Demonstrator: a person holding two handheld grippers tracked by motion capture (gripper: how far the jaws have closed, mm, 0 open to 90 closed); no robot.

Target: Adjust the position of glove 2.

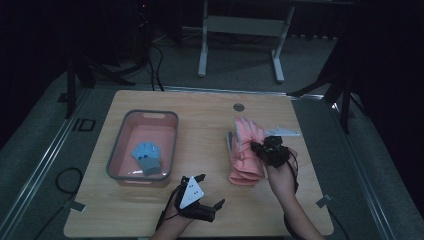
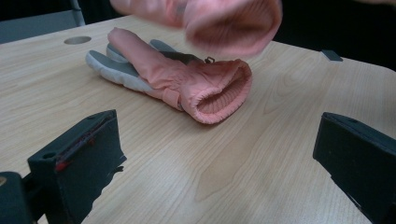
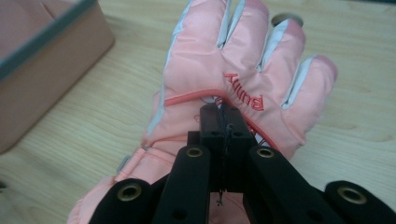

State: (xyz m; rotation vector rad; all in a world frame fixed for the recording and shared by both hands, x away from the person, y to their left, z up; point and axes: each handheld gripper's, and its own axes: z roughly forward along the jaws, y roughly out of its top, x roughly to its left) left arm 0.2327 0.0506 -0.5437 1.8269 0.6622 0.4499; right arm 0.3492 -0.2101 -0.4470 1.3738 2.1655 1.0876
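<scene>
Black jaws of the right gripper [image 3: 223,140] sit nearest the lens in the right gripper view, pressed together on a fold of fabric at the back of a padded salmon-pink ski glove w/ pale grey finger gussets [image 3: 233,79], just below its red embroidered lettering. Pinch looks thin, so the hold is prob. only on the outer shell, not the padding.

Handling, as a guess: glove is light, soft and floppy; it'll sag and swing from a small pinch, and the slick nylon shell could slide out. Better hold = the ribbed knit cuff, or a deeper bite across the palm.

Left gripper [image 1: 202,192] rests low at the near edge of the light wooden table [image 1: 205,125], jaws spread wide w/ nothing between them.

View differences:
- Left gripper view shows 2 gloves: the 2nd matching pink glove [image 2: 177,77] lying flat on the table, cuff mouth toward the lens, and the held glove blurred above it. High view shows them overlapped, hard to separate.
- High view shows the pink plastic bin w/ grey rim [image 1: 116,150] at the left, well apart from the gloves, w/ a small blue-grey glove [image 1: 146,157] inside.
- Right gripper view shows the bin's corner and the lettering.
</scene>
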